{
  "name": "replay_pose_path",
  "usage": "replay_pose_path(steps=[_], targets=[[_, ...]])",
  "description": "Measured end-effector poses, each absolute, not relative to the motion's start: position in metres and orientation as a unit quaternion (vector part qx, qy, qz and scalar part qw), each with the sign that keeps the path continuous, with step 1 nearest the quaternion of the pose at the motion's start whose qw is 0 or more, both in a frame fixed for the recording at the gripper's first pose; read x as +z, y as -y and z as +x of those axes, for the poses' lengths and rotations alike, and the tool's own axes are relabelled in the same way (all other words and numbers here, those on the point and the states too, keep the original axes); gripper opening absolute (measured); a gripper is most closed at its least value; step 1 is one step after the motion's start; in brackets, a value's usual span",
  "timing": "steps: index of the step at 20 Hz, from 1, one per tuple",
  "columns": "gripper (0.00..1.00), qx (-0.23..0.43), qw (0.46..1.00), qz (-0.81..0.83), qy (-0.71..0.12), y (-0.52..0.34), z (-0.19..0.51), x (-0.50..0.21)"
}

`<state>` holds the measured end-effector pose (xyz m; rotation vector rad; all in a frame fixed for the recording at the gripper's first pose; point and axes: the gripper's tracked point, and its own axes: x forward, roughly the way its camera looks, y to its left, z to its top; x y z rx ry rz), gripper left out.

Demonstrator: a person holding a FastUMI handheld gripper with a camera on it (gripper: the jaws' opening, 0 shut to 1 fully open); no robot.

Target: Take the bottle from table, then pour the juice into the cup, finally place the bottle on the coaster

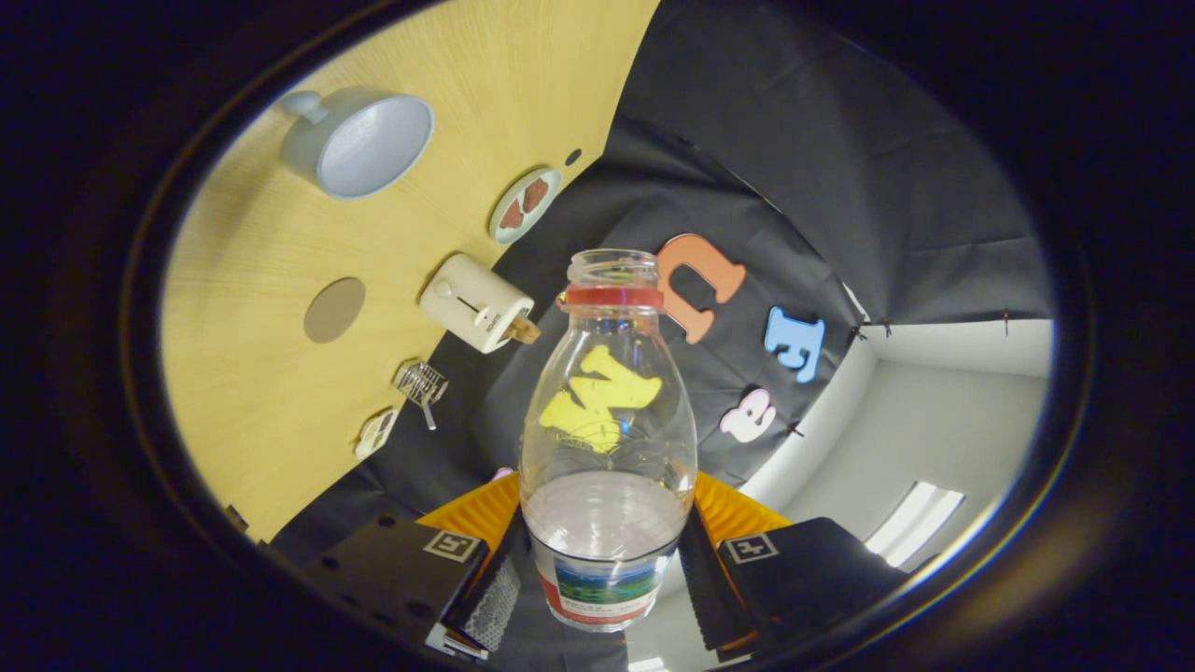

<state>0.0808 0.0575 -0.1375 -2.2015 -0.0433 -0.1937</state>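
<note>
Wooden table (271, 373), tilted in view: gripper (605, 551) clamps the uncapped clear bottle (607, 411), label unreadable; cup (359, 140) and coaster (334, 310) well beyond the bottle.

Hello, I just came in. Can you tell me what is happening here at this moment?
A hand-held gripper is shut on a clear plastic bottle with a red neck ring, one finger on each side. The bottle has no cap. The view is tilted. On the wooden table beyond it are a pale cup with a handle and a round brown coaster. The bottle is not over the cup.
</note>
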Motion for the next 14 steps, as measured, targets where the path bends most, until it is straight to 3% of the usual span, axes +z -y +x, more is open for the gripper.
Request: replay_pose_path(steps=[8,14], targets=[[0.80,-0.056,0.466,-0.883,-0.001,-0.050,0.082,-0.175],[0.80,-0.074,0.591,-0.803,0.005,-0.049,0.074,-0.152]])
